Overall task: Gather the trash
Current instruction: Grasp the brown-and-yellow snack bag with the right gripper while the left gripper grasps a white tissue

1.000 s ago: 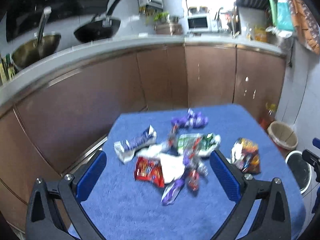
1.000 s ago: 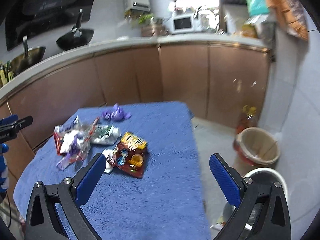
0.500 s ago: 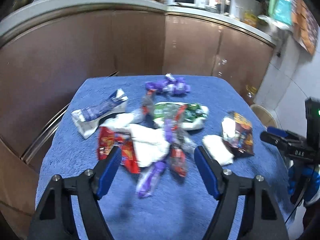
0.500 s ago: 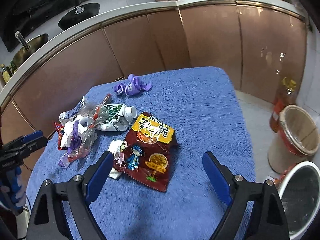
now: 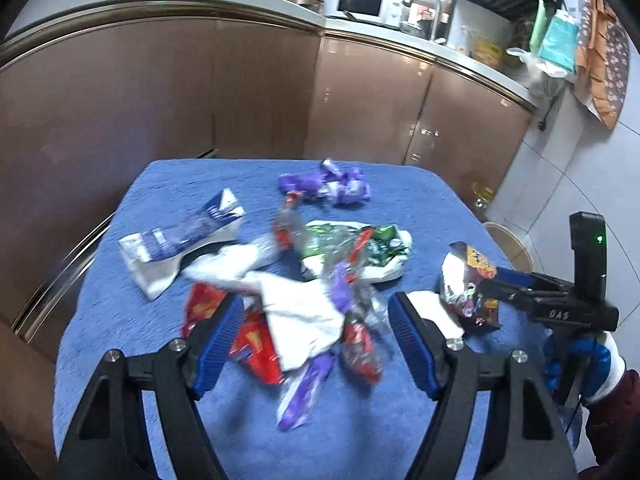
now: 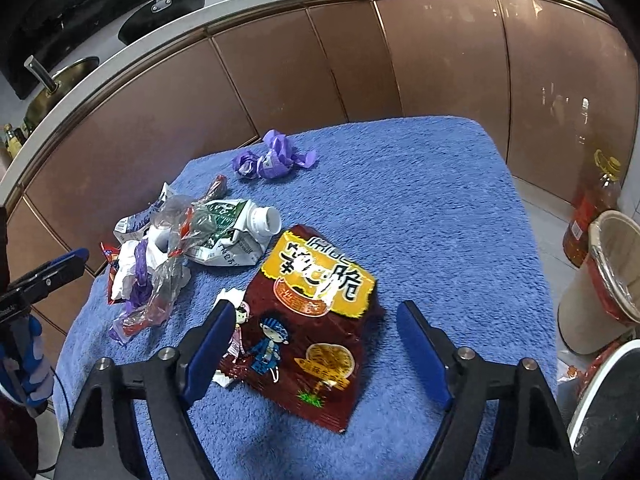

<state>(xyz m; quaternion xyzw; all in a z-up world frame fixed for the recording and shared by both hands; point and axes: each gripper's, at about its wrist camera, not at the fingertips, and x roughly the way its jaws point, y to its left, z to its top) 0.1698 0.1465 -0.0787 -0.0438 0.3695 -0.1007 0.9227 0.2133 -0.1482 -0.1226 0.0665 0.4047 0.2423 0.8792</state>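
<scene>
Trash lies on a table covered with a blue towel (image 6: pixel 420 200). My left gripper (image 5: pixel 316 332) hangs open over the middle pile, its fingers on either side of a white tissue (image 5: pixel 304 312), a red wrapper (image 5: pixel 252 344) and a purple wrapper (image 5: pixel 304 388). My right gripper (image 6: pixel 316 344) is closing, with a dark red and yellow snack bag (image 6: pixel 316 312) between its jaws; the right pad is clear of the bag. A squashed green carton (image 6: pixel 232 232), a blue-white carton (image 5: pixel 180 244) and crumpled purple wrappers (image 6: pixel 272 158) lie farther back.
On the floor right of the table stand a lined waste bin (image 6: pixel 600 280), an oil bottle (image 6: pixel 596 208) and a white-rimmed bin (image 6: pixel 608 408). Brown cabinet doors (image 6: pixel 300 80) curve behind the table. A blue-gloved hand (image 5: pixel 580 364) holds the right gripper.
Both grippers have come down and forward towards the table and tilted downward. Their jaws have narrowed. The left now straddles the middle pile, the right the snack bag.
</scene>
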